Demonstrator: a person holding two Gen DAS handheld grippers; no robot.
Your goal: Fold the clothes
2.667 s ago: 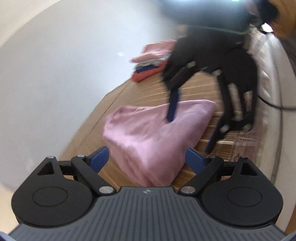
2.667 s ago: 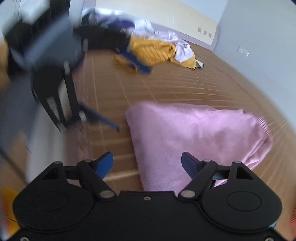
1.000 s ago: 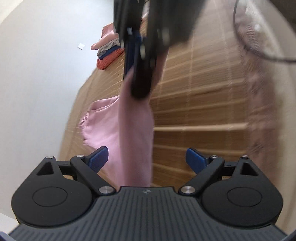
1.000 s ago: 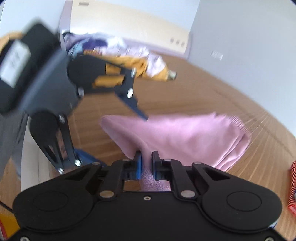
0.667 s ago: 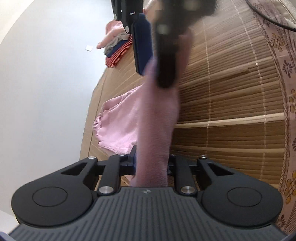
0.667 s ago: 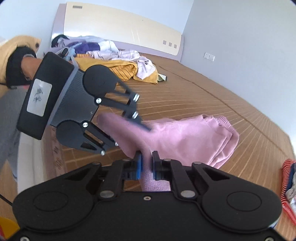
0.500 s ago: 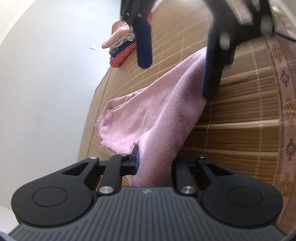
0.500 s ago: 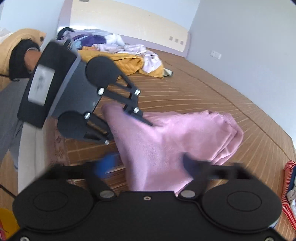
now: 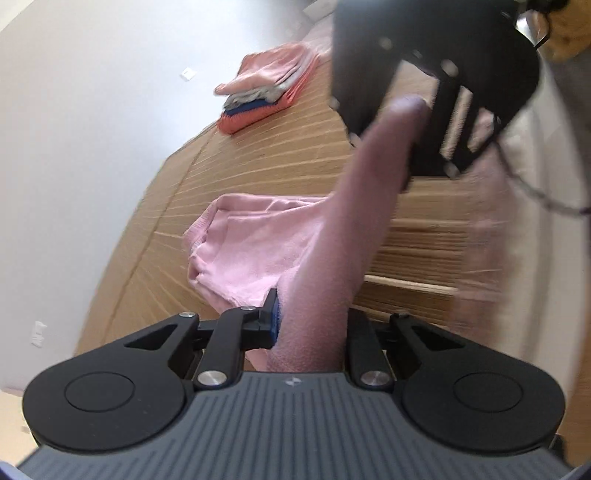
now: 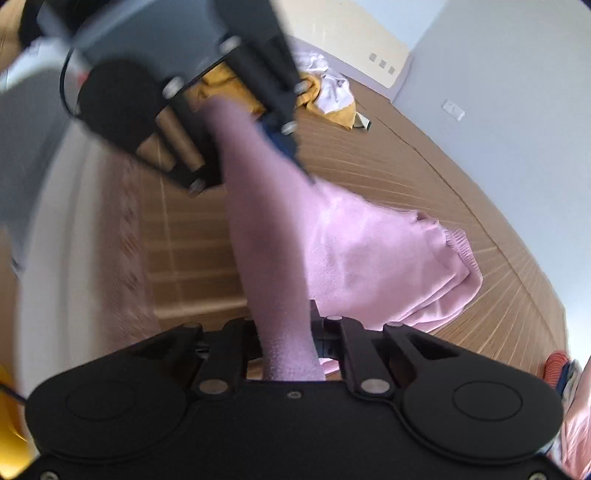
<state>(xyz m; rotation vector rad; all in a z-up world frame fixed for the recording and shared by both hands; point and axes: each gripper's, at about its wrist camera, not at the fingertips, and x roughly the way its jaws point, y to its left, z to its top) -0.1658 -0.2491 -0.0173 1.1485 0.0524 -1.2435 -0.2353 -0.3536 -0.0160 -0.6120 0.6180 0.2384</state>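
A pink fleece garment lies partly folded on the bamboo mat of a bed. One raised edge of it is stretched between both grippers. My left gripper is shut on one end of that edge. In the right wrist view the pink garment runs up from my right gripper, whose jaws are closing with the cloth pinched between them. Each view shows the other gripper at the top: the right gripper and the left gripper, both blurred. The rest of the garment sags onto the mat.
A stack of folded clothes sits by the wall at the mat's far side, also at the right edge as the stack. A heap of unfolded yellow and white clothes lies near the headboard. The bed's padded edge runs alongside.
The left gripper shut on the garment's edge and lifted it. The right gripper let go, opened wide, then shut again on the edge. The pink edge now hangs taut between both.
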